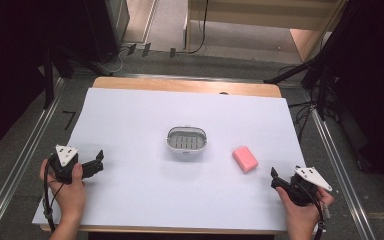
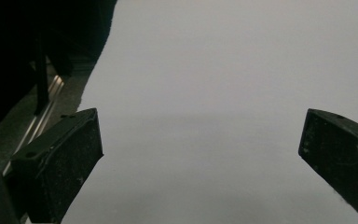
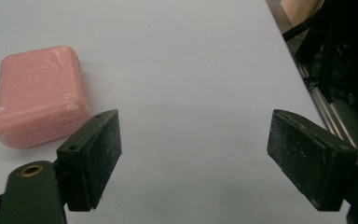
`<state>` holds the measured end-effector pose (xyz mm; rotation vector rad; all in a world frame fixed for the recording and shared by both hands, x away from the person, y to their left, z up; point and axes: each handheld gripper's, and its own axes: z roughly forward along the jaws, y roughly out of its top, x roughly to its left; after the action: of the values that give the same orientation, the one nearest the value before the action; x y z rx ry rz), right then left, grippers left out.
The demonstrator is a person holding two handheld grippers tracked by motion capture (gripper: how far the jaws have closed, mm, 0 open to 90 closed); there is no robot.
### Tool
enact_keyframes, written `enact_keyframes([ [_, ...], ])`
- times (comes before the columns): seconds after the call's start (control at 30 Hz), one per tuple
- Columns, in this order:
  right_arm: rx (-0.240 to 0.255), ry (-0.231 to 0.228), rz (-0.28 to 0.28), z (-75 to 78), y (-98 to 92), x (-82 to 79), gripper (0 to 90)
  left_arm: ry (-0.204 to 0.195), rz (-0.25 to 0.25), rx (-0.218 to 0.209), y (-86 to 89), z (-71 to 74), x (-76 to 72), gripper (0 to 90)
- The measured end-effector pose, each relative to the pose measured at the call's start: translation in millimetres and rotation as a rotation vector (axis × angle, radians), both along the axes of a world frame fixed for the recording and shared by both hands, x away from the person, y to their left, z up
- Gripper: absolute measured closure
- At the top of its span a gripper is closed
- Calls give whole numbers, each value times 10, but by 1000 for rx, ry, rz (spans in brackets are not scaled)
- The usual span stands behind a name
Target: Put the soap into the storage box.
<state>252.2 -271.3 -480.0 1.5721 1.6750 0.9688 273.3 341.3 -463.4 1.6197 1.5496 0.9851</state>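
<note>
A pink bar of soap (image 1: 245, 159) lies flat on the white sheet, right of centre; in the right gripper view the soap (image 3: 39, 95) sits just beyond and left of the left jaw. A white oval soap dish (image 1: 186, 140) with a slotted grey insert stands at the middle of the table. My right gripper (image 1: 276, 179) rests near the front right corner, open and holding nothing (image 3: 193, 154). My left gripper (image 1: 98, 161) is at the front left, open over bare sheet (image 2: 200, 149).
The white sheet (image 1: 145, 190) covers a wooden table (image 1: 180, 85). Metal rails (image 1: 25, 155) run along both sides on the floor. Dark stands and cables (image 1: 320, 75) crowd the far right and far left.
</note>
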Motion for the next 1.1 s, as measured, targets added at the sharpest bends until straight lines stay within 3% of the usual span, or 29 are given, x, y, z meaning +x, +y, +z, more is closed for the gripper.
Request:
enact_keyframes([
  [0.17, -32, 29, 0, 46, 63, 85, 202, 13, 17, 5, 3, 0, 10, 0],
  [0.23, -85, 62, 34, 173, 91, 130, 238, 5, 24, 1, 3, -3, 9, 0],
  [0.3, -86, 76, 44, 225, 91, 149, 263, -10, 19, 12, -8, -1, -8, 0],
  [0.33, -52, 120, 93, 321, 78, 204, 295, -21, 16, 19, -14, 1, -23, 0],
  [0.37, -49, 139, 107, 346, 78, 225, 294, -22, 15, 21, -17, 0, -22, 0],
  [0.43, -55, 161, 115, 373, 83, 255, 295, -17, 13, 19, -15, -1, -16, 0],
  [0.53, -74, 262, 155, 434, 104, 374, 365, -27, 4, 32, -32, -1, -28, 0],
  [0.57, -74, 262, 155, 434, 104, 374, 365, -27, 4, 32, -32, -1, -28, 0],
  [0.6, -77, 310, 177, 460, 113, 426, 379, -26, -5, 37, -33, 0, -30, 0],
  [0.63, -77, 310, 177, 460, 113, 426, 379, -26, -5, 37, -33, 0, -30, 0],
  [0.67, -77, 341, 186, 491, 122, 476, 407, -23, -8, 25, -25, 1, -26, 0],
  [0.83, -72, 375, 231, 531, 161, 584, 411, -36, -6, 14, -14, 1, -37, 0],
  [0.93, -54, 382, 304, 581, 203, 695, 387, -37, -9, 24, -23, 1, -38, 0],
  [1.0, -49, 387, 312, 590, 220, 714, 385, -37, -12, 26, -25, 1, -40, 0],
  [1.03, -80, 409, 307, 607, 285, 756, 378, -37, -13, 28, -25, 2, -42, 0],
  [1.07, -80, 409, 307, 607, 285, 756, 378, -37, -13, 28, -25, 2, -43, 0],
  [1.1, -88, 449, 315, 623, 341, 792, 369, -36, -13, 28, -25, 2, -41, 0],
])
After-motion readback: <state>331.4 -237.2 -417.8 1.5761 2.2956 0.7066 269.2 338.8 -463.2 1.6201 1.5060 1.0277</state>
